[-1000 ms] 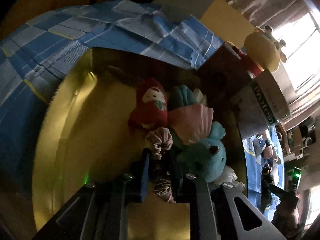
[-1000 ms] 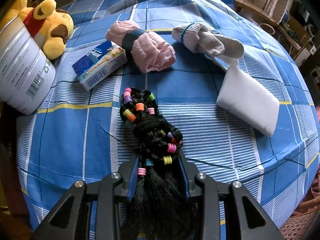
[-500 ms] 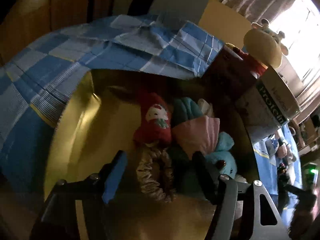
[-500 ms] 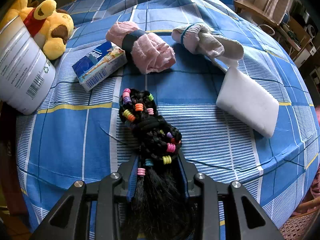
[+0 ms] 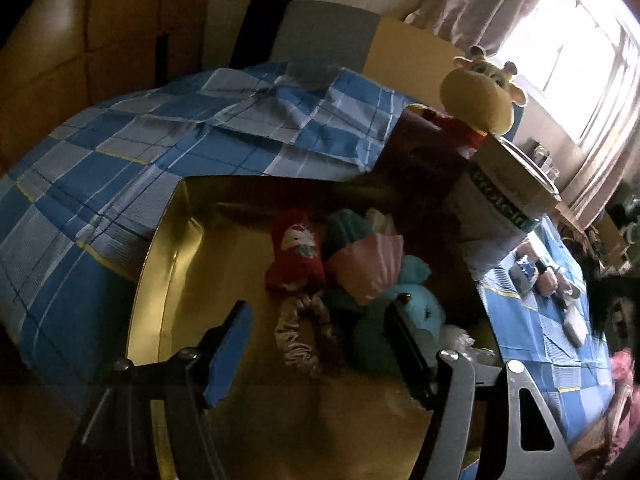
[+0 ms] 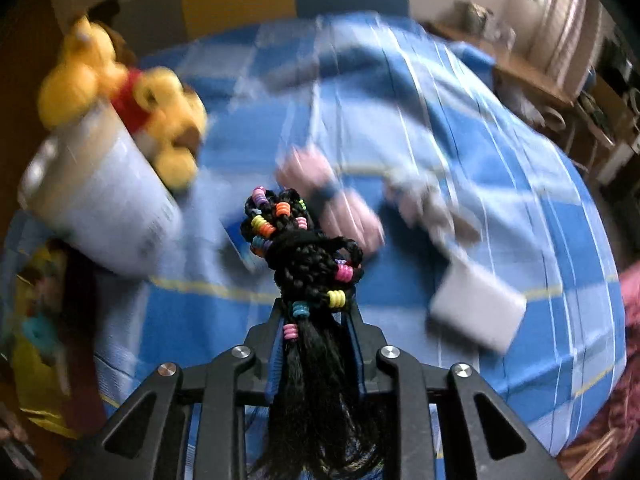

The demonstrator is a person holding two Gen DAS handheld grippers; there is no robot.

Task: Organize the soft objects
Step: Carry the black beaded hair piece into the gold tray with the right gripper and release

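Since a second ago the left claw has let go of the scrunchie, which now lies in the gold box below its wide-open jaws, beside the red sock and the teal plush. The right claw has lifted the braid off the bed; its jaws are closing on the black hair, beads showing above. The bear leans on the tub.

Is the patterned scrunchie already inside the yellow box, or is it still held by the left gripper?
Inside. The scrunchie lies on the floor of the yellow box, beside the red plush; the left gripper has open jaws, not touching it.
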